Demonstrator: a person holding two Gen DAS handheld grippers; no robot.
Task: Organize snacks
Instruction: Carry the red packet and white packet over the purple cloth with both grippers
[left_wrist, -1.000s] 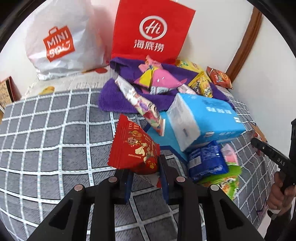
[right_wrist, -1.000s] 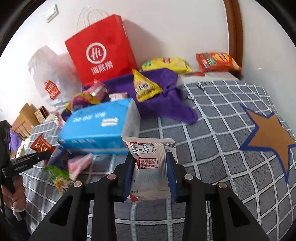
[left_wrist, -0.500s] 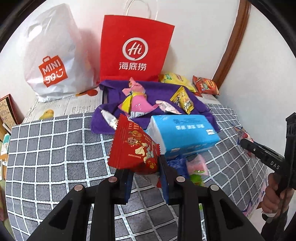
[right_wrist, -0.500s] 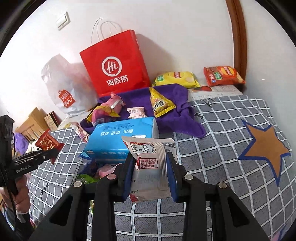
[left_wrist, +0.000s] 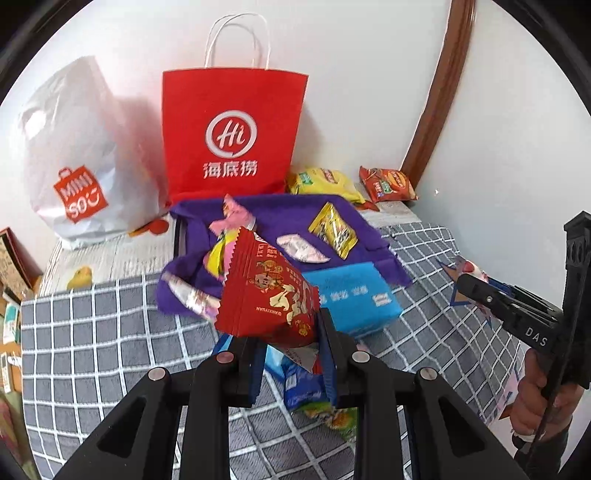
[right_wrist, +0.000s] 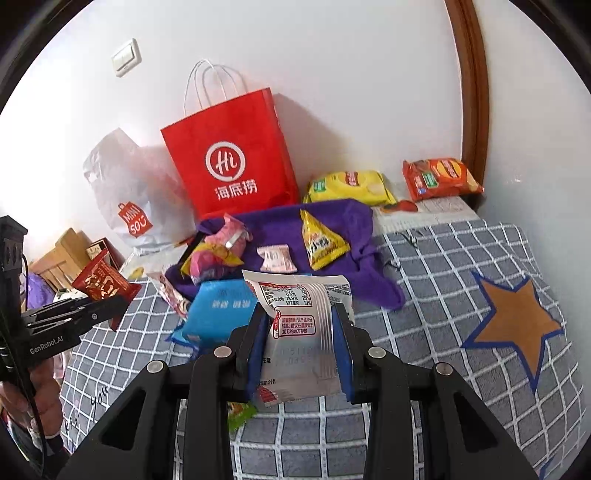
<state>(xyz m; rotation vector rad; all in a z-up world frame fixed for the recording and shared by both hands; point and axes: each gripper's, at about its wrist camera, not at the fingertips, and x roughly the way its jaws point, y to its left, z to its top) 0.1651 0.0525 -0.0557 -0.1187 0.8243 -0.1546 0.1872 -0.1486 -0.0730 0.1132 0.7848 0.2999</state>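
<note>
Both grippers are in the carry step, each with one snack lifted clear of the checked bedspread (left_wrist: 92, 332). The left gripper (left_wrist: 291, 354) is clamped on the lower corner of a red packet (left_wrist: 266, 295), which stands up and forward from its jaws. The right gripper (right_wrist: 301, 354) is clamped across the middle of a white packet (right_wrist: 299, 325), held upright between its pads with the printed back facing the camera. Ahead of and below both lie the blue tissue pack (left_wrist: 354, 299) and the purple cloth (left_wrist: 288, 214) with several loose snacks on it; beyond the cloth, against the wall, stand the red bag (left_wrist: 232, 136) and the white bag (left_wrist: 81, 155). My guess is that the next move is to carry each packet forward to a drop spot, likely the cloth or the red bag, which calls for enough height to clear the tissue pack and a release only once the packet is over its place. The left view shows snacks directly under its jaws, a blue one (left_wrist: 303, 387) and a green one, barely seen from the right. The right view alone shows the star patch (right_wrist: 517, 325) off to its right and a wall switch (right_wrist: 127, 57). Each view catches the other gripper at its edge, packet in its jaws.
</note>
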